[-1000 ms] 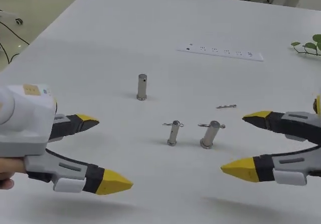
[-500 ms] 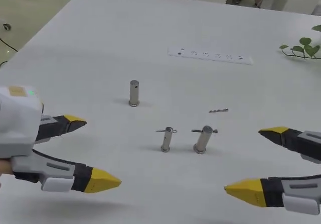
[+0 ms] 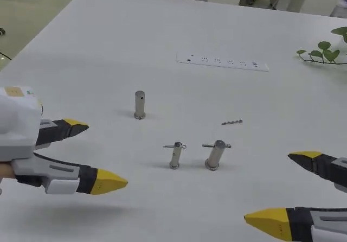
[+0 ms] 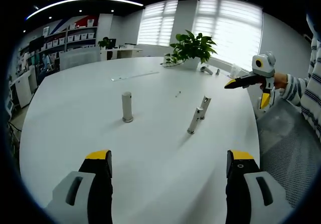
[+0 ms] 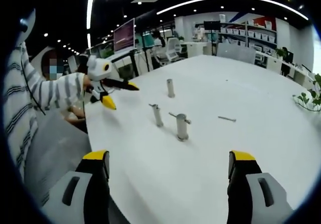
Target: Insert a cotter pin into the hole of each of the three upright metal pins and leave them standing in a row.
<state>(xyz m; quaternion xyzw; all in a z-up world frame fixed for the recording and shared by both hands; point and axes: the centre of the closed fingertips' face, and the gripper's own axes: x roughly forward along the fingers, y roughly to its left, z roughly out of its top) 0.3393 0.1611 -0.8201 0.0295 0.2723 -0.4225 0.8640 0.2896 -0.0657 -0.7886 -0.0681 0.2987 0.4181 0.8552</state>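
Three metal pins stand on the white table (image 3: 81, 46). The left gripper (image 3: 100, 153) hovers wide open and empty. The bare pin (image 3: 140, 104) stands apart. A fitted cotter pin (image 3: 169, 146) crosses the smaller pin (image 3: 175, 156), and the thicker pin (image 3: 213, 156) has one likewise. The loose cotter pin (image 3: 232, 122) lies beyond, too small to make out in detail. The right gripper (image 3: 274, 186), cut off by the frame edge, gapes empty.

Silver metal pins (image 3: 140, 104) on a white table (image 3: 108, 46) (grey-and-white striped sleeve (image 5: 45, 98)).

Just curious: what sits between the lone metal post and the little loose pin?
Nothing. In the head view, the white table between the post and the loose pin is bare.
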